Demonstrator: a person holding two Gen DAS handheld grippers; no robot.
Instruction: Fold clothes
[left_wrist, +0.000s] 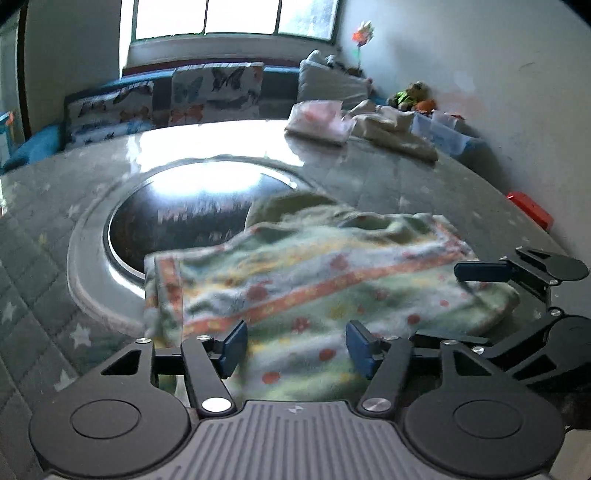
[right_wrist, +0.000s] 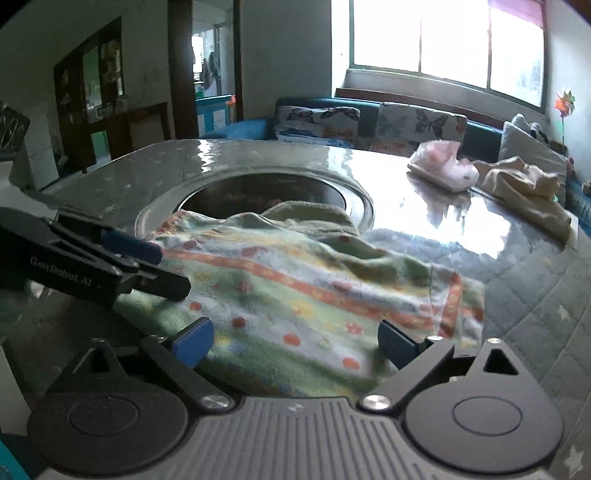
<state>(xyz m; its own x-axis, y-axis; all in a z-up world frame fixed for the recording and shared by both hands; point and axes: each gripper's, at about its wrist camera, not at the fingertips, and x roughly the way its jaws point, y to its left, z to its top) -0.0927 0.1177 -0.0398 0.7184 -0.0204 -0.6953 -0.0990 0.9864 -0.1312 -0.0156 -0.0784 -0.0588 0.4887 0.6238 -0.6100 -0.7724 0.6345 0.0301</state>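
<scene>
Both claws (left_wrist: 295, 345) (right_wrist: 295, 345) spread over floral cloth (left_wrist: 314, 273); pink garment (right_wrist: 441, 168) far off.

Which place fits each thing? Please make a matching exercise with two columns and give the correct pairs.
Things:
1. flowered cloth
2. pink garment
3. red box
4. butterfly cushions

Places:
A. on the seat under the window
B. on the table's far part, beside a cream garment
C. past the table's edge, by the wall
D. nearest both grippers, partly over the round dark inset

Pairs: 1-D, 2-B, 3-C, 4-A
</scene>
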